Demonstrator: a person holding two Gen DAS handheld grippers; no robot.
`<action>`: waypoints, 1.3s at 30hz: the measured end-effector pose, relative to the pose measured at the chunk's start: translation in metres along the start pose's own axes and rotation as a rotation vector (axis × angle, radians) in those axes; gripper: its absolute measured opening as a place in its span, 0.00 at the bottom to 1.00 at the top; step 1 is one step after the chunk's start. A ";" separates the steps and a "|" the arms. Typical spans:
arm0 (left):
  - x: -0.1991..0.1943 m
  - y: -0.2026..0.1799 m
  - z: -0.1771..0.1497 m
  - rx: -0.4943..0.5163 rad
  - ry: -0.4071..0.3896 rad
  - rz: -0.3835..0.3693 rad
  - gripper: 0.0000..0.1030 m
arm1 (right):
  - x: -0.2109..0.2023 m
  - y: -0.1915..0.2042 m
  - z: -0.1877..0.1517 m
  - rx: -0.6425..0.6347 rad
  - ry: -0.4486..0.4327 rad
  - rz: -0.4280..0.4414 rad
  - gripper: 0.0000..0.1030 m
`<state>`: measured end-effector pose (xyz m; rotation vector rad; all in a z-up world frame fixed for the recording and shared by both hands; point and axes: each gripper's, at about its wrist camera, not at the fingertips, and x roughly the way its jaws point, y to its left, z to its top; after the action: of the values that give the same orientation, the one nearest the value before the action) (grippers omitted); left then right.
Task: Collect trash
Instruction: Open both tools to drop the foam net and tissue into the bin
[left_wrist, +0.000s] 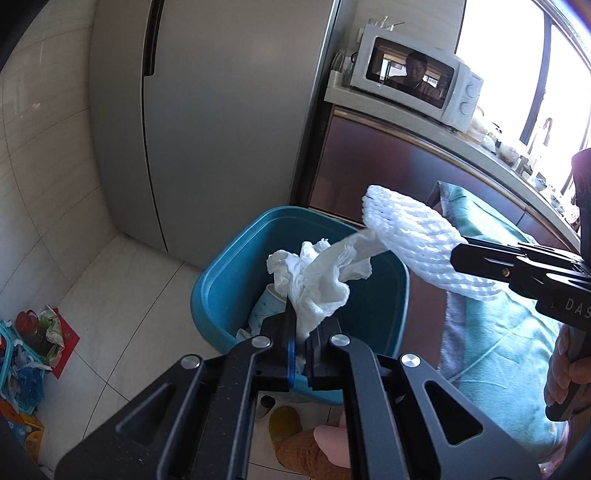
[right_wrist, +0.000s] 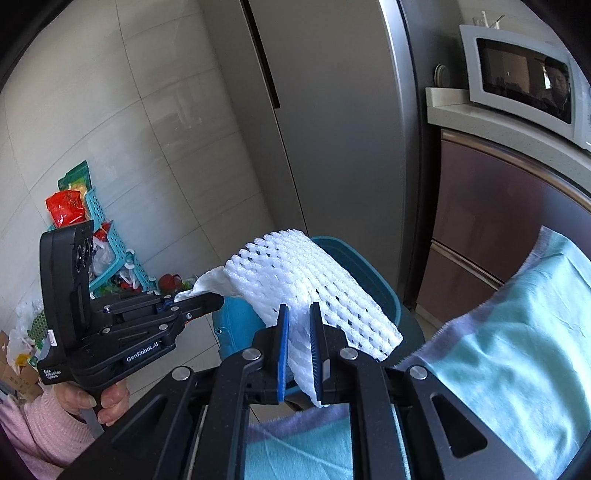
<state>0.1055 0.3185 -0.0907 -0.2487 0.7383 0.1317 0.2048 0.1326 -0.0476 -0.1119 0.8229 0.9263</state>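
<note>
A crumpled white paper tissue (left_wrist: 317, 280) is pinched in my left gripper (left_wrist: 308, 325), which is shut on it right above the blue trash bin (left_wrist: 229, 266). The bin holds a paper cup and more white scraps. My right gripper (right_wrist: 298, 314) is shut on a white foam fruit net (right_wrist: 306, 277), which hangs over the bin's rim (right_wrist: 354, 258). In the left wrist view the foam net (left_wrist: 417, 236) and the right gripper (left_wrist: 458, 254) come in from the right, above the bin's far right corner. In the right wrist view the left gripper (right_wrist: 214, 301) holds the tissue (right_wrist: 207, 282) just left of the net.
A tall grey fridge (left_wrist: 207, 110) stands behind the bin. A counter with a white microwave (left_wrist: 417, 81) runs to the right. A teal cloth (left_wrist: 509, 325) covers a surface at the right. A teal basket (right_wrist: 107, 243) and packets clutter the floor at the left wall. A slippered foot (left_wrist: 284, 424) is below.
</note>
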 end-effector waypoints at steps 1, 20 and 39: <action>0.003 0.001 0.000 -0.004 0.004 -0.001 0.04 | 0.003 0.001 0.001 -0.001 0.005 0.000 0.09; 0.053 0.004 0.002 -0.060 0.075 0.003 0.05 | 0.061 -0.005 0.012 0.073 0.127 0.004 0.13; 0.090 -0.017 -0.007 -0.051 0.134 -0.034 0.19 | 0.029 -0.028 0.000 0.152 0.076 0.000 0.22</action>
<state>0.1707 0.3031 -0.1541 -0.3206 0.8645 0.1020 0.2350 0.1346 -0.0745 -0.0154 0.9604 0.8604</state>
